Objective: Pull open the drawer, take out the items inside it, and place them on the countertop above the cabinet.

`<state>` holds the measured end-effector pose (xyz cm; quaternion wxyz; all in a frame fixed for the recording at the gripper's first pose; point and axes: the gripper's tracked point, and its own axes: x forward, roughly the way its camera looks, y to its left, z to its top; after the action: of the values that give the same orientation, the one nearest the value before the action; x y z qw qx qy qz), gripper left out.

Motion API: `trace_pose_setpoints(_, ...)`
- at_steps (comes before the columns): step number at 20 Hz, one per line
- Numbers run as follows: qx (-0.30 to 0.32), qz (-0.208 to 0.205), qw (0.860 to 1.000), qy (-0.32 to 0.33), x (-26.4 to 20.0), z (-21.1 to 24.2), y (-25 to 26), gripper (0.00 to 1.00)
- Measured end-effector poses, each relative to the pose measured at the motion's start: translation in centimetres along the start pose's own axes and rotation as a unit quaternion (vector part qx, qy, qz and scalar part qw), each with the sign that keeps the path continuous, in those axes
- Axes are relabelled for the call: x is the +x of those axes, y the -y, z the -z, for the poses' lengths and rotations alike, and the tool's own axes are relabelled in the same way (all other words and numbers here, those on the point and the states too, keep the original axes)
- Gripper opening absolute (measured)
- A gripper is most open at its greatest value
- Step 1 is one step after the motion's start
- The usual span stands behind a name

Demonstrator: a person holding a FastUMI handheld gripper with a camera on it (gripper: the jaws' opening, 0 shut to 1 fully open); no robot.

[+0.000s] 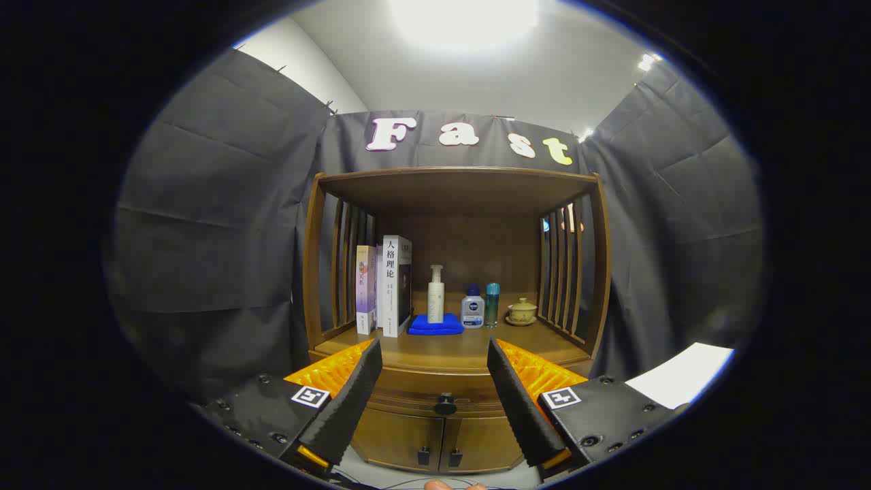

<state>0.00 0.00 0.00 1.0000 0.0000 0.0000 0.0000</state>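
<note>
A brown wooden cabinet (pixel 449 367) stands ahead of me. Its shut drawer front carries a dark round knob (pixel 445 404), which lies between and just beyond my fingers. My gripper (pixel 435 354) is open, with nothing between its fingers, and stands a short way off from the cabinet. The countertop (pixel 469 348) above the drawer holds two upright books (pixel 388 286), a white pump bottle (pixel 436 294) on a folded blue cloth (pixel 435 324), a small grey bottle (pixel 472 307), a teal bottle (pixel 492 303) and a lidded yellow cup (pixel 522 311). The drawer's inside is hidden.
Slatted wooden side walls (pixel 568 272) and a wooden top (pixel 456 184) enclose the countertop. Two small doors (pixel 435 446) with dark handles sit under the drawer. Black cloth hangs on both sides. A white surface (pixel 680 374) lies at the right.
</note>
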Motion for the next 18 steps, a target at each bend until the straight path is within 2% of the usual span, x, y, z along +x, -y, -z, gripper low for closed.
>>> trace_pose_setpoints(18, 0.001, 0.016, 1.000, -0.006, 0.5, 0.6, 1.5, 0.97)
